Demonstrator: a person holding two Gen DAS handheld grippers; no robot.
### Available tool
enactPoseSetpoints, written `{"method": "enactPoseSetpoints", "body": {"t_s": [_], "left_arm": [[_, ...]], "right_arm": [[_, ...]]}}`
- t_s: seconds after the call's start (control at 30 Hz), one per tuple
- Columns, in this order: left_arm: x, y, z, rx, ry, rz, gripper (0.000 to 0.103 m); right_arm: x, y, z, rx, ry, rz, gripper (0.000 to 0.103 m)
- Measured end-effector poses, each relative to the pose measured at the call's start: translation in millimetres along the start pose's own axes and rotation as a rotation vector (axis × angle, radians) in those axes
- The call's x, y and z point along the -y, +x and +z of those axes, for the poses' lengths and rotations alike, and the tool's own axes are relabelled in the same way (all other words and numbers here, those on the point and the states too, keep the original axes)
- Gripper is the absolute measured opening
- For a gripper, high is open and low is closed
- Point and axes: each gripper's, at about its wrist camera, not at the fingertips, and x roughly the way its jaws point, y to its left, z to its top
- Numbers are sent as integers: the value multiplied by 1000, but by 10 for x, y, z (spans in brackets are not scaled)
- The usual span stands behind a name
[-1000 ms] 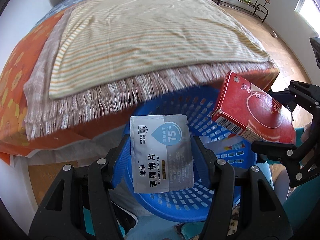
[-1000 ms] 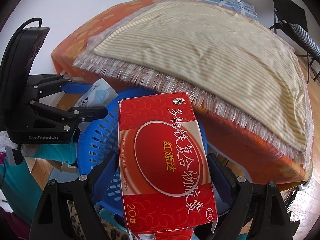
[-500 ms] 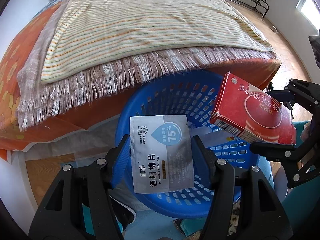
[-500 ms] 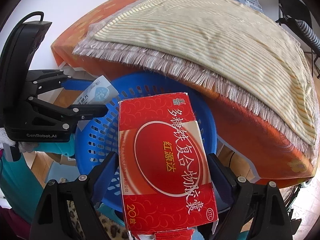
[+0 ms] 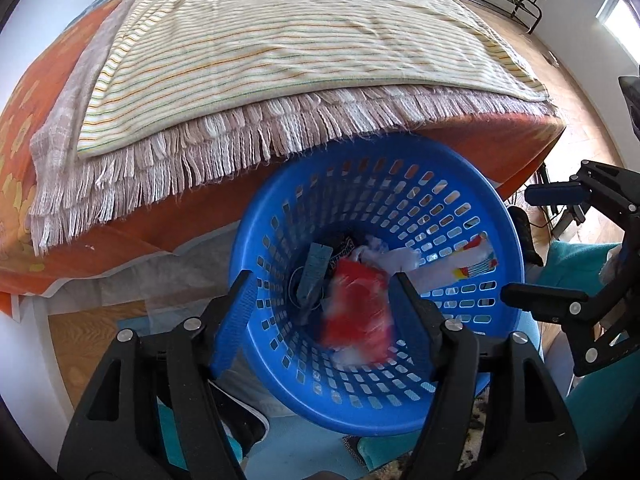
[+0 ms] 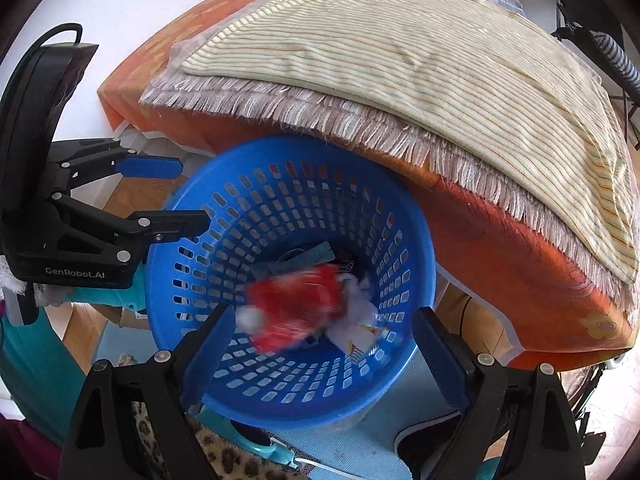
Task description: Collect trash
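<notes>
A round blue perforated basket (image 5: 472,184) fills the lower centre of both views, beside a bed (image 5: 480,136) w/ an orange sheet. A striped cream blanket (image 5: 280,40) w/ a fringed edge overhangs the basket's far rim. Inside the basket, a red box (image 5: 358,312), motion-blurred, sits among white paper scraps (image 5: 400,258) and a teal strip (image 5: 314,272). Left claw (image 5: 322,308), bottom of the left view, is released, nothing between its blue pads. Right claw (image 6: 322,344) is likewise released, held over the basket's near rim.
</notes>
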Motion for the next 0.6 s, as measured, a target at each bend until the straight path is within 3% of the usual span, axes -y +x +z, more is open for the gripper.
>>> {"method": "enactPoseSetpoints", "body": {"t_s": [0.6], "left_arm": [[-55,-129,89,23,-29,-7,70]], "right_arm": [[30,-126,56,42,16,-32,93]]}}
